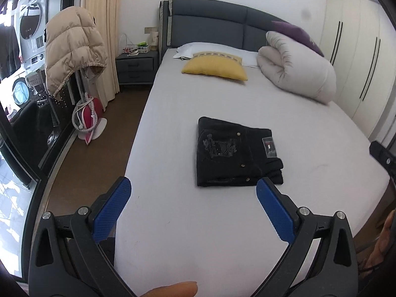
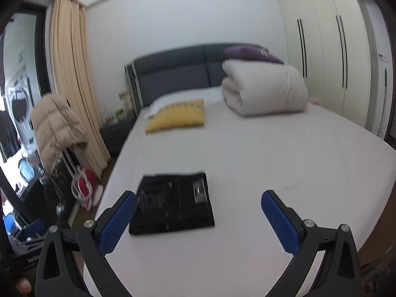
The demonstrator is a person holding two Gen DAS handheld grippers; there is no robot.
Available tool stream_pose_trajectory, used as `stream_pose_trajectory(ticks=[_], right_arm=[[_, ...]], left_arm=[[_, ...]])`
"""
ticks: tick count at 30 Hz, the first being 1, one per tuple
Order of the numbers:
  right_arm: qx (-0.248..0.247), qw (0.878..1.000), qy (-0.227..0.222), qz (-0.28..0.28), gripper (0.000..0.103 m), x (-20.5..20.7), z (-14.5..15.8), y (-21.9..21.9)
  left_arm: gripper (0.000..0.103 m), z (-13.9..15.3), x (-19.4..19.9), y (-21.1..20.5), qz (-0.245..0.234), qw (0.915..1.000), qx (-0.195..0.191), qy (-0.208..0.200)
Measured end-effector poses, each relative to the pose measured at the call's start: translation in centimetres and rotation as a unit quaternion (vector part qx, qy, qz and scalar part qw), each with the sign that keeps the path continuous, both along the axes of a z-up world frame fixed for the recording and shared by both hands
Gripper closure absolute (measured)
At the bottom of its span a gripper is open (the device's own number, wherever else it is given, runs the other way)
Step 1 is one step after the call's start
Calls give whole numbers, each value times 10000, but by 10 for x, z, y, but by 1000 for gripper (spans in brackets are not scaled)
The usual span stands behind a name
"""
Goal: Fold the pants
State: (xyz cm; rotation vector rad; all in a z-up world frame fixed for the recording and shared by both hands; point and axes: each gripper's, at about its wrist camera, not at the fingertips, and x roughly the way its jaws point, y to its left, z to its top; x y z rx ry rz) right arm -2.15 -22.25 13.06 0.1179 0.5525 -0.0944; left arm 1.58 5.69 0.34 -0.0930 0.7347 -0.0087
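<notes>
Left claw (image 1: 193, 188) spread apart, right claw (image 2: 198, 201) apart, folded black pants (image 1: 235, 152) on bed (image 1: 309, 148), right view blurred

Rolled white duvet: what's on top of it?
A purple cushion rests on the rolled white duvet, against the headboard. Its underside and anything behind it are hidden.
</notes>
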Motion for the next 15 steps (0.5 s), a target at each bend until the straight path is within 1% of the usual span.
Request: stream_pose_trajectory(ticks=[3,7,10,15], right_arm=[[-163,9997,176,33,0,2,-11,6],[-278,9988,364,146,0,5,-20,14],[-342,9979,491,230,0,7,-27,18],[-324,9969,638,324,0,10,-33,22]], left_arm=[[0,-17,16,-4,-22,10000,15,78],[0,-28,21,-9,-29,9999,103,131],[0,-35,26,-11,-42,9997,152,159],[0,-38,28,-11,-41,9996,201,198]])
